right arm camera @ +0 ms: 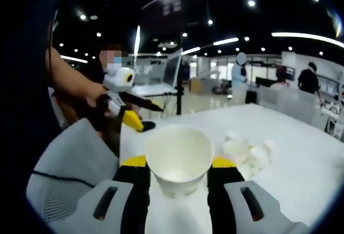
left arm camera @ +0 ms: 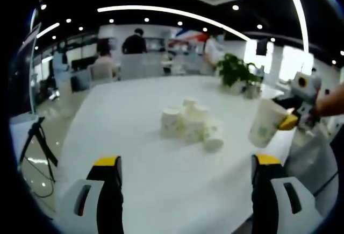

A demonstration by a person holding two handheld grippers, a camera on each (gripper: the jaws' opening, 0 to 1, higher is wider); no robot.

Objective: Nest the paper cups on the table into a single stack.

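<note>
A cluster of several white paper cups [left arm camera: 188, 122] sits on the white table [left arm camera: 123, 137], some upright and at least one lying on its side; the right gripper view has this cluster [right arm camera: 250, 150] just right of centre. My left gripper [left arm camera: 186, 165] is open, jaws wide apart, short of the cluster with nothing between them. My right gripper [right arm camera: 179, 176] is shut on one white paper cup [right arm camera: 179, 158], mouth facing the camera. In the left gripper view that cup [left arm camera: 266, 123] hangs tilted above the table's right side, held by the right gripper [left arm camera: 288, 118]. The left gripper [right arm camera: 134, 117] shows at left, held by a hand.
A potted plant [left arm camera: 236, 70] stands at the table's far right. A tripod [left arm camera: 37, 137] stands on the floor left of the table. A grey chair [right arm camera: 75, 164] is near the table's edge. People sit and stand at desks [left arm camera: 134, 43] in the background.
</note>
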